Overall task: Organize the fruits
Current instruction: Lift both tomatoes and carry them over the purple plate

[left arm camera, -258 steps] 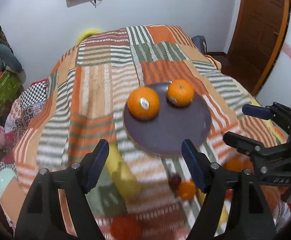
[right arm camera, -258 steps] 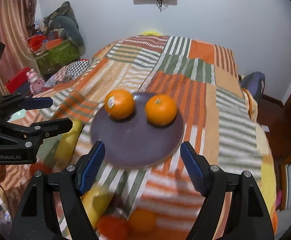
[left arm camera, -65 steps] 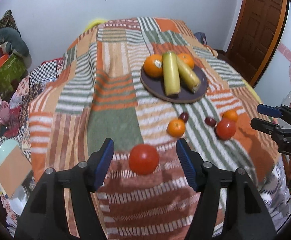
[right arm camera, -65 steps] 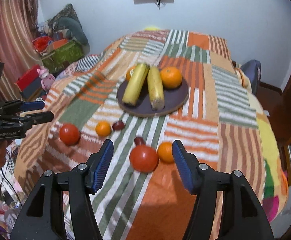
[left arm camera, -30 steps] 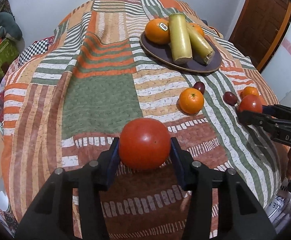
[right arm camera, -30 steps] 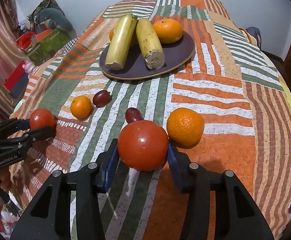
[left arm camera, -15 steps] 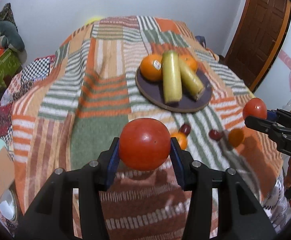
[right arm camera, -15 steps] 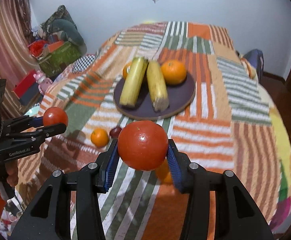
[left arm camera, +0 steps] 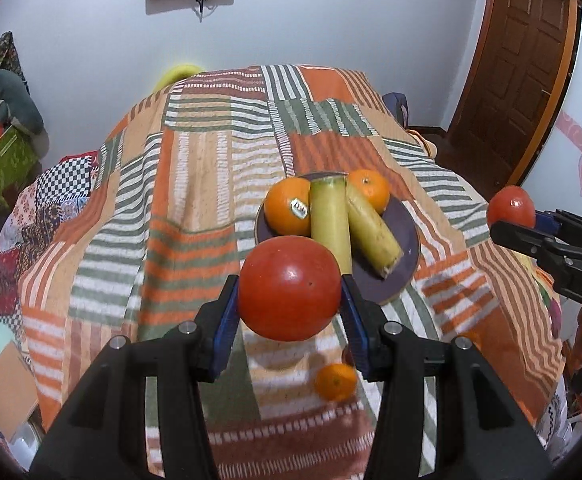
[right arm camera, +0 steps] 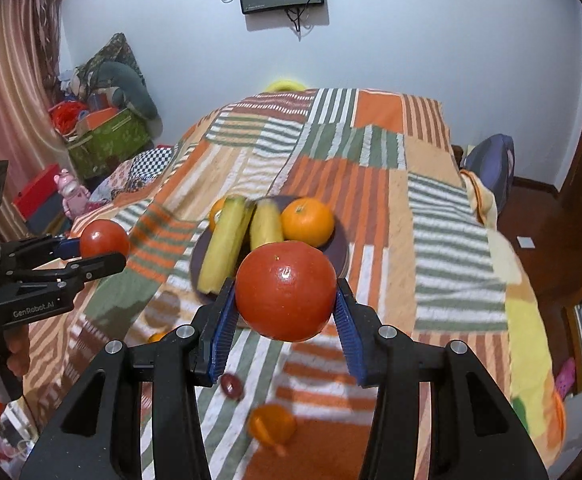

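My left gripper is shut on a red tomato, held above the striped bedspread near the dark round plate. My right gripper is shut on a second red tomato, also in the air in front of the plate. The plate holds two oranges and two bananas. Each gripper shows in the other's view, the right one at the right edge, the left one at the left.
A small orange lies on the bedspread below my left gripper. A small orange and a dark red fruit lie below my right gripper. Boxes and toys stand left of the bed. A wooden door is at the right.
Both grippers have risen and moved forward toward the plate, each carrying its tomato. The loose fruit now lies lower in both views.
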